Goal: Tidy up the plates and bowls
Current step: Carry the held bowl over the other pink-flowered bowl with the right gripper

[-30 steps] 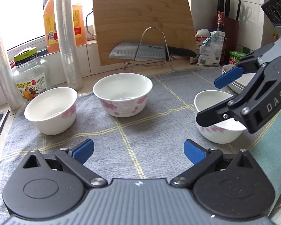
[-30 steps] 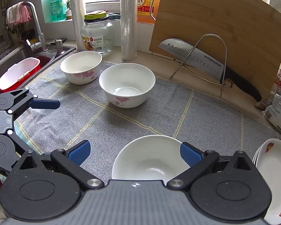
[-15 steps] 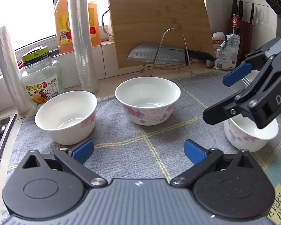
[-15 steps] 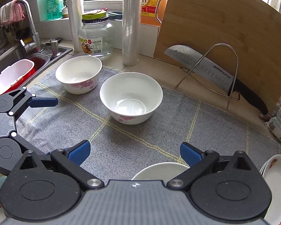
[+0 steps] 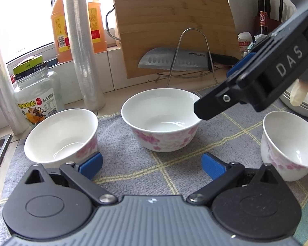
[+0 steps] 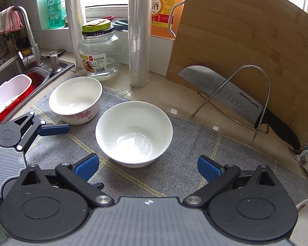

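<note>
Three floral bowls sit on the grey mat (image 5: 121, 143); the right claw (image 6: 146, 167) partly hides the middle bowl (image 5: 161, 121). Both claws gape wide, empty. Plates (image 5: 301, 104) beyond the right bowl (image 5: 287, 143) are cut off.

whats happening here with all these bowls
A person holds a two-finger gripper in each hand over a grey mat with three floral bowls. Both are open and empty. The right gripper hovers by the middle bowl; the left gripper is near the left bowl. The right bowl stands apart.
</note>
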